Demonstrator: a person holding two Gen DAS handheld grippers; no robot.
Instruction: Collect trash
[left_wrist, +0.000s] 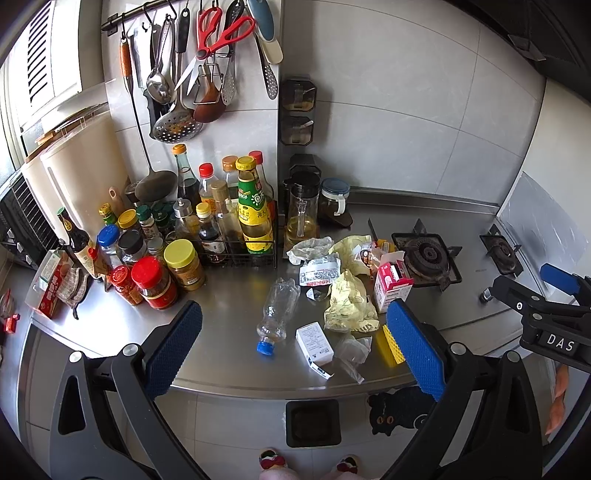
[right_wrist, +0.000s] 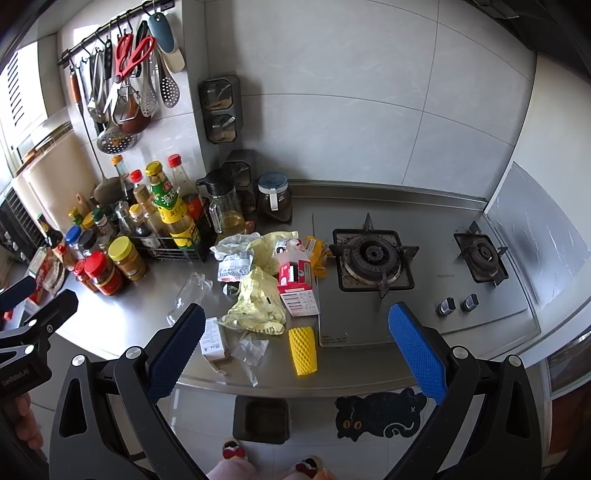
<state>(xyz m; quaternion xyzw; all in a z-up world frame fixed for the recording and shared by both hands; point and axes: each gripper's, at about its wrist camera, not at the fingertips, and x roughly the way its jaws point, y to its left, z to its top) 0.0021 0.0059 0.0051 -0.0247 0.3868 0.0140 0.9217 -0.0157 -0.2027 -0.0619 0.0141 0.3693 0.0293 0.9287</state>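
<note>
Nothing collected yet: both grippers hover empty above a littered steel counter (left_wrist: 229, 306).

All the trash lies between the condiment bottles (left_wrist: 255, 206) and the gas stove (right_wrist: 373, 258), and the black bin (right_wrist: 261, 419) on the floor below looks empty, so I judge the task barely begun. Left gripper (left_wrist: 295, 347) and right gripper (right_wrist: 295, 349) both have their fingers spread wide, grasping nothing. An empty plastic bottle (left_wrist: 279, 314) lies on its side, long axis running front to back, blue cap toward the counter's near edge. Beside it sit a white box (left_wrist: 314, 343), crumpled yellow wrappers (left_wrist: 349, 306), a pink carton (right_wrist: 297, 286) and a yellow foam net (right_wrist: 303, 350).
</note>
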